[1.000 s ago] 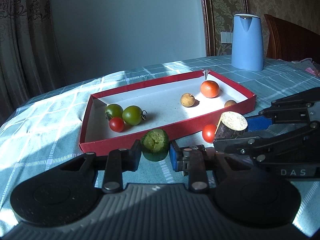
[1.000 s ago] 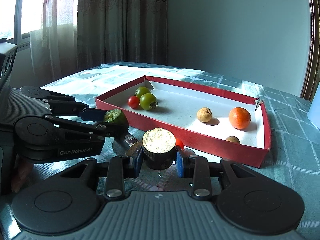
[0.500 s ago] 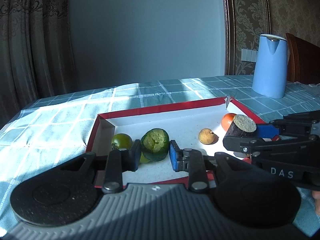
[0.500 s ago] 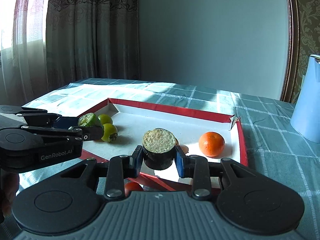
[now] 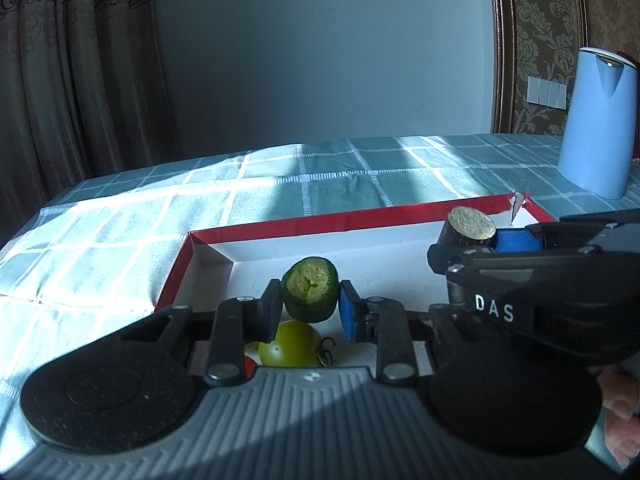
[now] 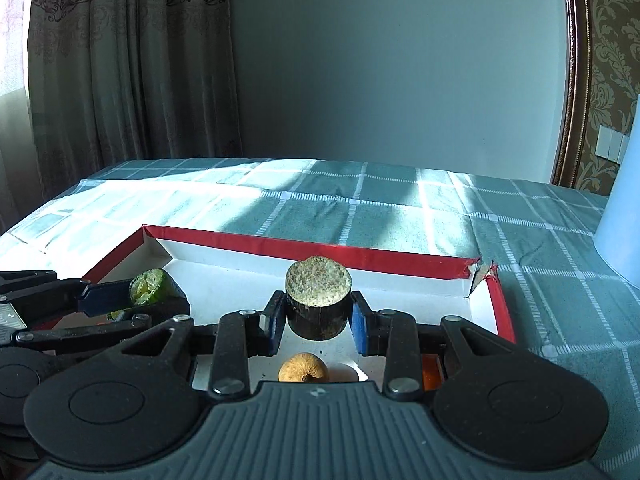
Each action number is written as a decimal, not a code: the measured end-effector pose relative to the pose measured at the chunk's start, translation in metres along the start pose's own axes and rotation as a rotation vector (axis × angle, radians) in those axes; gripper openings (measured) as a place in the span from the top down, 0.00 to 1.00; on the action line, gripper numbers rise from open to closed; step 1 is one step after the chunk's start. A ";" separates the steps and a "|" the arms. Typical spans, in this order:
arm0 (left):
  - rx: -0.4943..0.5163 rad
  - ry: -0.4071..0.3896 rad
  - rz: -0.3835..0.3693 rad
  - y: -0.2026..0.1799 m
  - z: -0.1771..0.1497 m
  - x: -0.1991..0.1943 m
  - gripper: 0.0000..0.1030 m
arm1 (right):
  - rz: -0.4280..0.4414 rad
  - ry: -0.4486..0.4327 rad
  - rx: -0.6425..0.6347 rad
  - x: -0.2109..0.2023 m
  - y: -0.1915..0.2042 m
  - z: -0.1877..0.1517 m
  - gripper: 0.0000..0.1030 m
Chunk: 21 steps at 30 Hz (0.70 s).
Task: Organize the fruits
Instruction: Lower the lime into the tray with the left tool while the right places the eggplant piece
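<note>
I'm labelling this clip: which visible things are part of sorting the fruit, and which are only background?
Part of the job:
green cucumber piece, in the left hand-held gripper
dark cut piece, in the right hand-held gripper
red tray
green tomato
brown fruit

Background:
blue kettle
checked tablecloth
curtains

From my feed, the shallow red cardboard tray (image 6: 360,257) has a matt white paper lining. The teal checked woven tablecloth (image 5: 340,184) looks soft and dull. My black plastic left gripper (image 5: 310,304) pinches a glossy-skinned green cucumber stub (image 5: 310,294); the right gripper (image 6: 318,314) clamps a dark-skinned cylinder chunk (image 6: 318,300) with a rough, grainy cut face. The pale blue plastic kettle (image 5: 598,120) looks smooth.
</note>
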State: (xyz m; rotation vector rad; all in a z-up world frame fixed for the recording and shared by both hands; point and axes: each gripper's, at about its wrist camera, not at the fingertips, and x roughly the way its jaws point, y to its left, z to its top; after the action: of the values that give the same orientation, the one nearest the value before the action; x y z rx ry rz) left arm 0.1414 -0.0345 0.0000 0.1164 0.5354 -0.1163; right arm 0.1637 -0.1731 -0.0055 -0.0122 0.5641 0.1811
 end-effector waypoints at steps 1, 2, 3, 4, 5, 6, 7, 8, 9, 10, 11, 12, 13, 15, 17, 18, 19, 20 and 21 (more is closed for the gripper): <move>0.001 0.006 0.000 0.000 0.001 0.004 0.74 | -0.002 0.016 0.003 0.005 0.000 0.000 0.68; 0.003 0.013 0.001 -0.001 0.002 0.006 0.74 | -0.006 0.029 0.009 0.010 -0.001 0.000 0.68; 0.005 0.018 0.003 -0.002 0.002 0.009 0.74 | -0.007 0.040 0.012 0.013 -0.002 0.000 0.68; 0.008 0.022 0.007 -0.003 0.003 0.011 0.74 | -0.007 0.052 0.013 0.017 -0.002 -0.001 0.68; 0.008 0.029 0.007 -0.003 0.004 0.014 0.74 | -0.008 0.063 0.016 0.021 -0.004 0.000 0.68; 0.004 0.041 0.004 -0.003 0.005 0.017 0.74 | -0.006 0.072 0.023 0.023 -0.005 0.000 0.68; 0.003 0.049 0.008 -0.003 0.006 0.018 0.73 | 0.001 0.078 0.032 0.024 -0.006 0.001 0.68; 0.002 0.057 0.016 -0.003 0.007 0.019 0.73 | 0.005 0.085 0.034 0.024 -0.006 0.001 0.68; 0.004 0.064 0.016 -0.003 0.008 0.021 0.73 | 0.006 0.093 0.031 0.025 -0.006 0.001 0.68; 0.012 0.066 0.019 -0.004 0.008 0.021 0.73 | 0.003 0.103 0.033 0.026 -0.006 0.001 0.68; 0.015 0.067 0.026 -0.004 0.008 0.022 0.73 | 0.000 0.112 0.036 0.027 -0.006 0.000 0.68; 0.015 0.069 0.029 -0.004 0.007 0.023 0.72 | -0.001 0.119 0.036 0.028 -0.006 0.000 0.68; 0.014 0.069 0.029 -0.004 0.007 0.023 0.72 | -0.001 0.126 0.035 0.029 -0.006 0.000 0.68; 0.012 0.071 0.027 -0.004 0.007 0.023 0.71 | -0.005 0.126 0.030 0.029 -0.006 0.000 0.68; 0.012 0.077 0.032 -0.003 0.007 0.024 0.68 | -0.004 0.128 0.025 0.030 -0.006 0.000 0.68; 0.013 0.081 0.039 -0.003 0.006 0.024 0.66 | -0.005 0.129 0.020 0.030 -0.005 0.001 0.68; 0.018 0.083 0.037 -0.003 0.006 0.024 0.65 | -0.009 0.128 0.015 0.029 -0.004 0.000 0.68; 0.021 0.082 0.034 -0.003 0.005 0.024 0.64 | -0.014 0.126 0.011 0.029 -0.004 0.000 0.68; 0.020 0.077 0.037 -0.003 0.005 0.023 0.62 | -0.015 0.123 0.011 0.028 -0.004 0.000 0.68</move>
State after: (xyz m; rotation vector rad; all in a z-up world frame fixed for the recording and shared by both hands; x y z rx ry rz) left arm 0.1628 -0.0402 -0.0077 0.1506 0.6088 -0.0817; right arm 0.1875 -0.1720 -0.0205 -0.0174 0.6878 0.1638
